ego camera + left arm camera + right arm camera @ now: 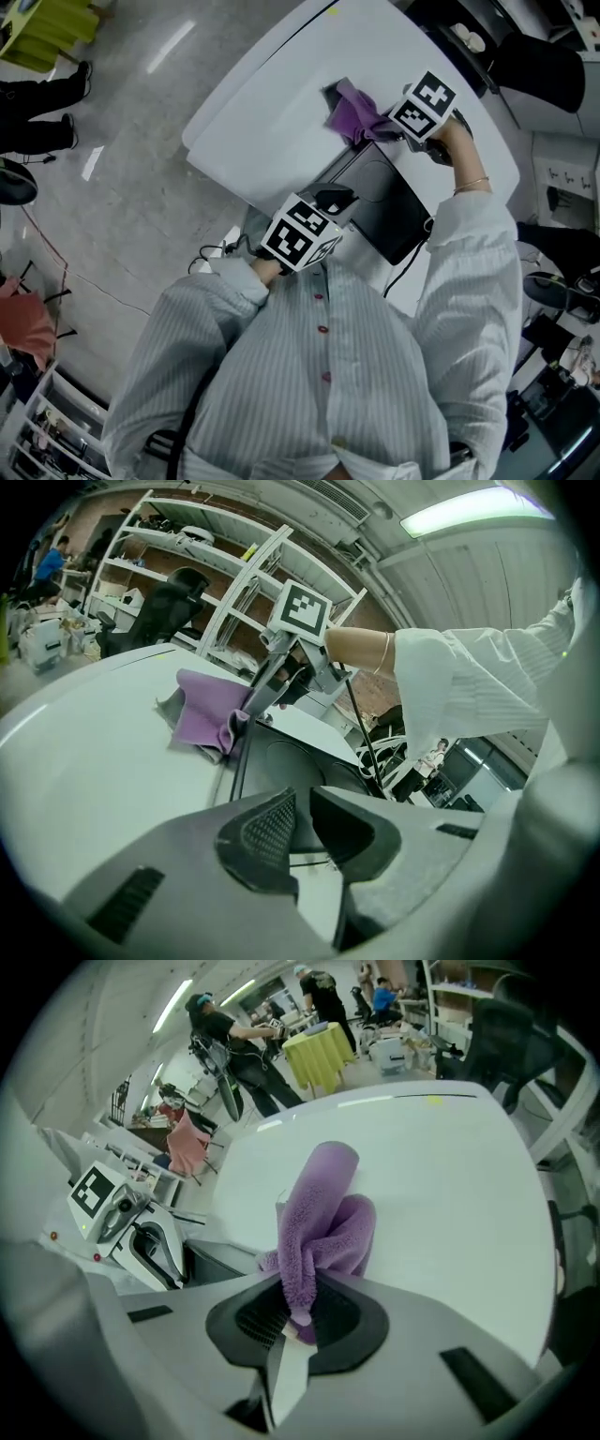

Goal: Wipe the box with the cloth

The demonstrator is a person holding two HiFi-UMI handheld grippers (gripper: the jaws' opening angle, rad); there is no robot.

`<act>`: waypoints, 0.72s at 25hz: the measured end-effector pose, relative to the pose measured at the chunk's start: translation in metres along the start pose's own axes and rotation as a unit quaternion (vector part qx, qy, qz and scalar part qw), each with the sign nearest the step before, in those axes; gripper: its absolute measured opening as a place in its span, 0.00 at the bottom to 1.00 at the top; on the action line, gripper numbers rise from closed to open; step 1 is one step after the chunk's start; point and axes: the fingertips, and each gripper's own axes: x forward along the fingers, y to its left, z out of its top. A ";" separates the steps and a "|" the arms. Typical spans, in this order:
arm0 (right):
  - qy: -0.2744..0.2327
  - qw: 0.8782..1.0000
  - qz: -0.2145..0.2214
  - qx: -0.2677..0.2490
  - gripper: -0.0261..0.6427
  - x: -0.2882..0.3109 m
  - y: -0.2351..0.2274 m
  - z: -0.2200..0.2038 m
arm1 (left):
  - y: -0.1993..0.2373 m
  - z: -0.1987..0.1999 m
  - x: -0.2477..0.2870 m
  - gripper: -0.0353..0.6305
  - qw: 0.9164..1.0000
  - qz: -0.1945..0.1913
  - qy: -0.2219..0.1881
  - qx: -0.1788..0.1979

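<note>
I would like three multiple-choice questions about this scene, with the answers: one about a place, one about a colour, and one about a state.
1. Where is the cloth?
A. On the floor
B. At the end of the black box farthest from the person
C. On the person's sleeve

2. What colour is the cloth?
A. Yellow
B. Purple
C. Red

3. How does the right gripper stand?
A. Shut on the cloth
B. Wide open and empty
C. Shut on a cable

Answers:
1 B: in the head view the purple cloth sits at the far end of the black box, above the white table.
2 B: the cloth is purple in all three views.
3 A: in the right gripper view the right gripper has its jaws pressed on a fold of the cloth.
</note>
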 end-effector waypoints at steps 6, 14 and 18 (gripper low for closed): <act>-0.082 0.995 -0.052 0.037 0.10 -0.026 -0.003 -0.013 | -0.006 -0.003 -0.002 0.14 0.999 -0.036 0.021 0.020; -0.229 0.963 -0.125 0.060 0.10 -0.101 0.024 -0.027 | -0.041 0.035 -0.018 0.14 0.993 -0.091 -0.001 0.082; -0.313 0.930 -0.184 0.061 0.10 -0.153 0.048 -0.040 | -0.056 0.074 -0.027 0.14 0.986 -0.106 -0.032 0.125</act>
